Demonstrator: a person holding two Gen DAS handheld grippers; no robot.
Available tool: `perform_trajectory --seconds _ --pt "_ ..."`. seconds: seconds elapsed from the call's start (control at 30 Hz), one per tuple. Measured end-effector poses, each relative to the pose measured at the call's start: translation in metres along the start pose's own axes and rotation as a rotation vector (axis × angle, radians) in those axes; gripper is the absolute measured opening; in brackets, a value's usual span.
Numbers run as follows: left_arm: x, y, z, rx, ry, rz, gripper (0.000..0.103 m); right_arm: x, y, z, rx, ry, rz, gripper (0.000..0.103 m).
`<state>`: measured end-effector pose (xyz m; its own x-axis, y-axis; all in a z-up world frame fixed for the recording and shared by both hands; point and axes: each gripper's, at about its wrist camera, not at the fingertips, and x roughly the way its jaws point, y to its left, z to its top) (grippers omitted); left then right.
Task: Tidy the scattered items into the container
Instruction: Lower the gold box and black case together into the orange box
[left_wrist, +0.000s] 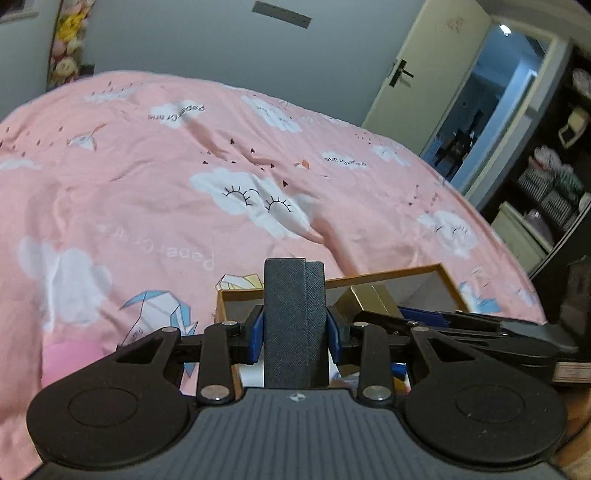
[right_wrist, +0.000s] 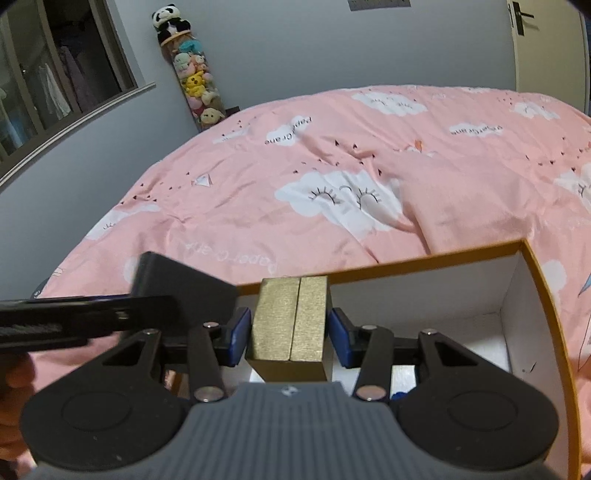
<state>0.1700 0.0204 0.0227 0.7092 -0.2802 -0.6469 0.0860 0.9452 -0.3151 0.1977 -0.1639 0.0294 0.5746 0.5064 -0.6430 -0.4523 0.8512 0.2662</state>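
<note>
My left gripper (left_wrist: 294, 328) is shut on a dark grey textured box (left_wrist: 293, 314) and holds it upright over the near left part of an orange-rimmed cardboard container (left_wrist: 439, 266). My right gripper (right_wrist: 289, 334) is shut on a gold box (right_wrist: 290, 325) and holds it over the container (right_wrist: 539, 266), whose inside is white. The gold box (left_wrist: 369, 299) and the right gripper's arm also show in the left wrist view, to the right of my left gripper. The dark box (right_wrist: 177, 280) and left gripper show at the left of the right wrist view. The container floor below is mostly hidden.
The container lies on a bed with a pink cloud-print duvet (left_wrist: 147, 192). An open door (left_wrist: 424, 66) and dark shelves (left_wrist: 554, 173) stand to the right. A tube of plush toys (right_wrist: 192, 74) stands in the far corner by a window (right_wrist: 55, 74).
</note>
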Motion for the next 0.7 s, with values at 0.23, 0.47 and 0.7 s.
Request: perform_trajectory --seconds 0.23,0.47,0.7 --pt "0.027 -0.008 -0.015 0.048 0.029 0.052 0.039 0.008 -0.010 -0.008 0.014 0.007 -0.033 0.049" --pt "0.046 -0.005 -0.019 0.023 0.105 0.130 0.039 0.025 -0.014 -0.011 0.043 0.009 -0.043 0.049" --pt "0.050 0.004 -0.017 0.000 0.119 0.161 0.039 0.047 -0.025 -0.013 0.143 0.065 0.010 0.049"
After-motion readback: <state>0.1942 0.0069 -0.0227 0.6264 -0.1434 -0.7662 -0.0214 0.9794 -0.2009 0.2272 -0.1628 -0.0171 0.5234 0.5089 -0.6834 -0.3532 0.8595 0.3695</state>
